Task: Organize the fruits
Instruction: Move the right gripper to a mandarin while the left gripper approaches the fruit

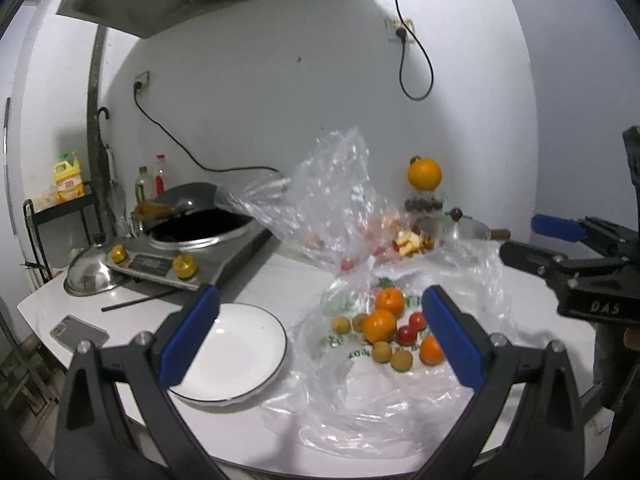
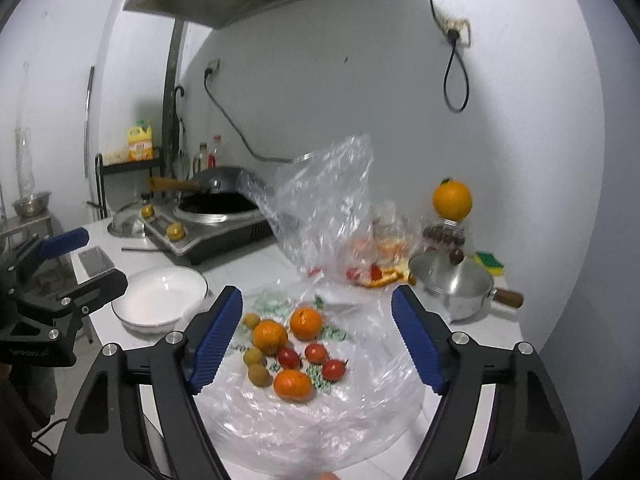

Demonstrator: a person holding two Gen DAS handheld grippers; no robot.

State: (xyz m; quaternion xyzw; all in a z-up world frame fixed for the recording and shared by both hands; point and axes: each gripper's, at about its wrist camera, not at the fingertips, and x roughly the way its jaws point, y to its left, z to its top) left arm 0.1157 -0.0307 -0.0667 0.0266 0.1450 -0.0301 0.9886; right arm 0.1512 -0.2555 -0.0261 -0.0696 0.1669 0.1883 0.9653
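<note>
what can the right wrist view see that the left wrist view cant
Only the right wrist view shows the green and yellow sponge behind the steel pot, and a steel bowl on a side stand at far left. Only the left wrist view shows the whole phone lying flat. Both show the white plate, the wok, and small oranges on the plastic bag.

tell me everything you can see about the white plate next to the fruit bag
The white plate is round and shallow, glossy like glazed ceramic, with a thin dark line around its rim. Nothing lies in it. It sits flat and upright on the white countertop, left of the clear plastic bag of fruit, whose edge comes right up to it, and in front of the cooktop. The left tongs hang open above it, not touching.
</note>
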